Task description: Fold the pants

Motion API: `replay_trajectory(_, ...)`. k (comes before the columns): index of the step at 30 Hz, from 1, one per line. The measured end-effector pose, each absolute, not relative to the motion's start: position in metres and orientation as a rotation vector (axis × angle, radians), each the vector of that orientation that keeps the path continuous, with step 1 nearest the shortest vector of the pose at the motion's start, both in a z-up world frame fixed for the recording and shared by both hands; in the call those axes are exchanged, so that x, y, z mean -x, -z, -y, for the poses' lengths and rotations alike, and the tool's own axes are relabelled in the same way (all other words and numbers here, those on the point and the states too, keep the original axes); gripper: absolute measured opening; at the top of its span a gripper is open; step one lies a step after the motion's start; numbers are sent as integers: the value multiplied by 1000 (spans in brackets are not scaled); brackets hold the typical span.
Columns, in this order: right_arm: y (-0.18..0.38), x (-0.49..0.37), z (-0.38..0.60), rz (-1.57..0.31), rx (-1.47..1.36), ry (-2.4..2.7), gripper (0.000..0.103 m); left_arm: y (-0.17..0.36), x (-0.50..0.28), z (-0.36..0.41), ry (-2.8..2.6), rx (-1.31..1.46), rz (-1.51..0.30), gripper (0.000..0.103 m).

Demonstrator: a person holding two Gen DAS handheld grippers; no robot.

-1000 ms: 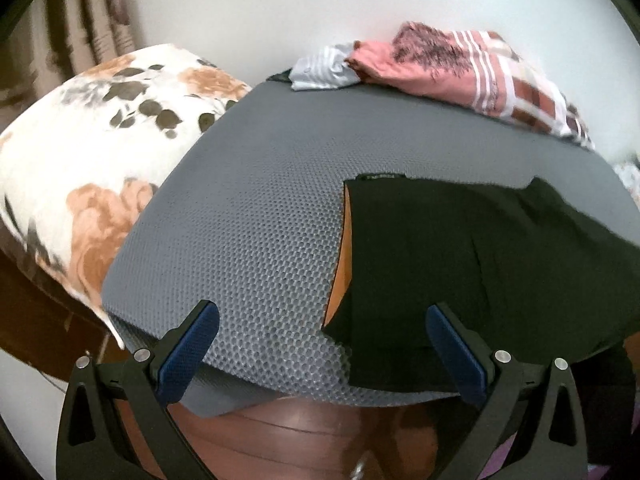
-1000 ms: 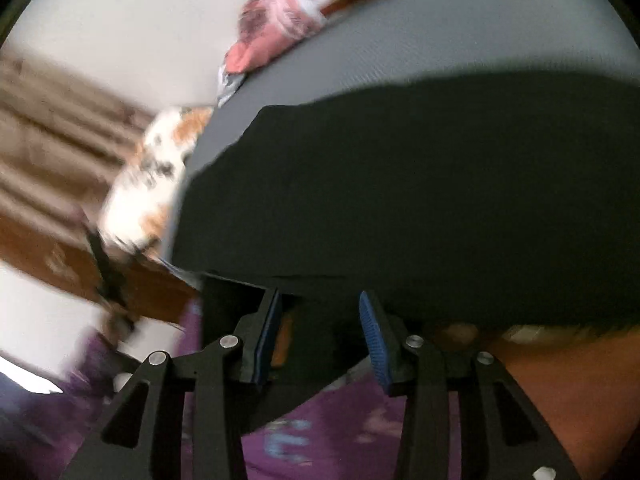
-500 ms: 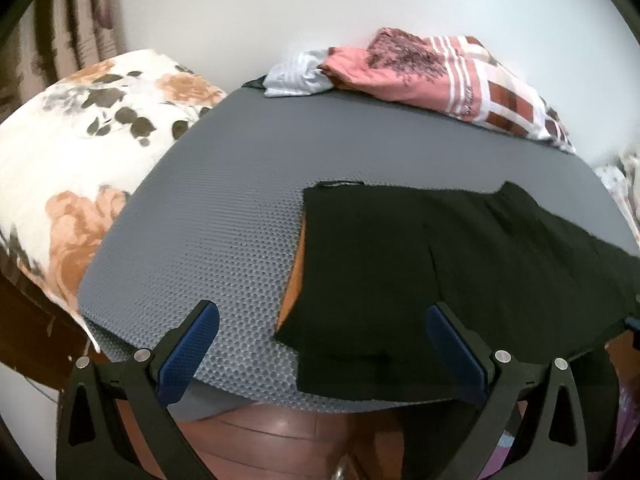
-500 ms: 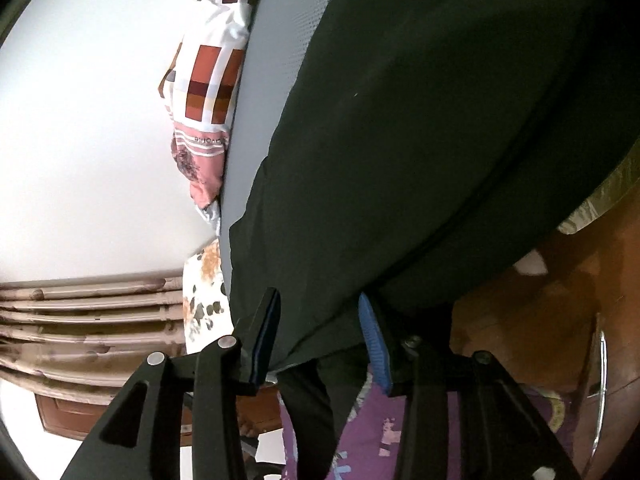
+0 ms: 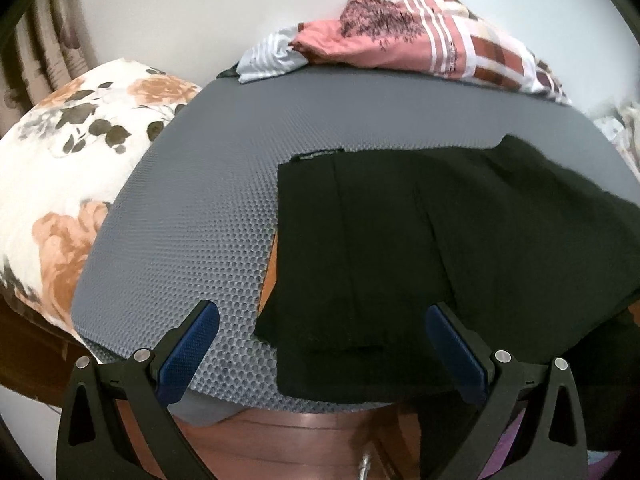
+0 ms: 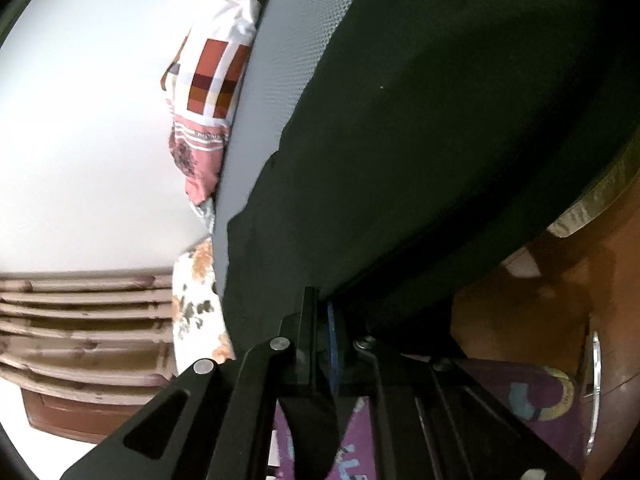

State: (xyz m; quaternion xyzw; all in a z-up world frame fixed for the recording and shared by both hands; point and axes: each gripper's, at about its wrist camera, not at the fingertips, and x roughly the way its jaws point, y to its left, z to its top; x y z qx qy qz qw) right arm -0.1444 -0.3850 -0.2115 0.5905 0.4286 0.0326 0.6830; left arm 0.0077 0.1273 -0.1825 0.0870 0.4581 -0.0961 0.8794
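Note:
Black pants [image 5: 440, 240] lie spread on a grey textured mat [image 5: 200, 208], waistband end toward the left, the rest running off to the right over the mat's edge. My left gripper [image 5: 320, 348] is open and empty, hovering over the near edge of the mat with the pants' near left corner between its blue pads. In the right wrist view the pants [image 6: 440, 140] fill most of the frame. My right gripper [image 6: 326, 320] is shut on the pants' edge, the camera rolled sideways.
A floral pillow [image 5: 68, 160] lies left of the mat. A pile of pink and checked clothes [image 5: 420, 40] sits at the mat's far edge by the white wall; it also shows in the right wrist view [image 6: 208, 92]. Brown wooden furniture [image 5: 280, 440] is below the mat.
My right gripper has closed on the pants' edge; it was partly open half a second ago. The left gripper shifted slightly, staying open over the near corner.

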Motion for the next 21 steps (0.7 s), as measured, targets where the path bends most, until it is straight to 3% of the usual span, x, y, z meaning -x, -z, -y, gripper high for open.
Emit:
replay_trajectory(5, 232, 145, 390, -975, -1377, -68, 4, 194, -13, -128, 194, -203, -980, 103)
replay_trajectory(11, 254, 169, 414, -940, -1493, -69, 11, 203, -17, -129, 191, -201, -1012, 103)
replay_trajectory(18, 241, 238, 524, -690, -1465, 219, 13, 207, -22, -127, 201, -184, -1031, 103)
replay_trajectory(21, 242, 263, 568, -621, -1462, 304, 22, 209, -25, -128, 202, -152, -1043, 103)
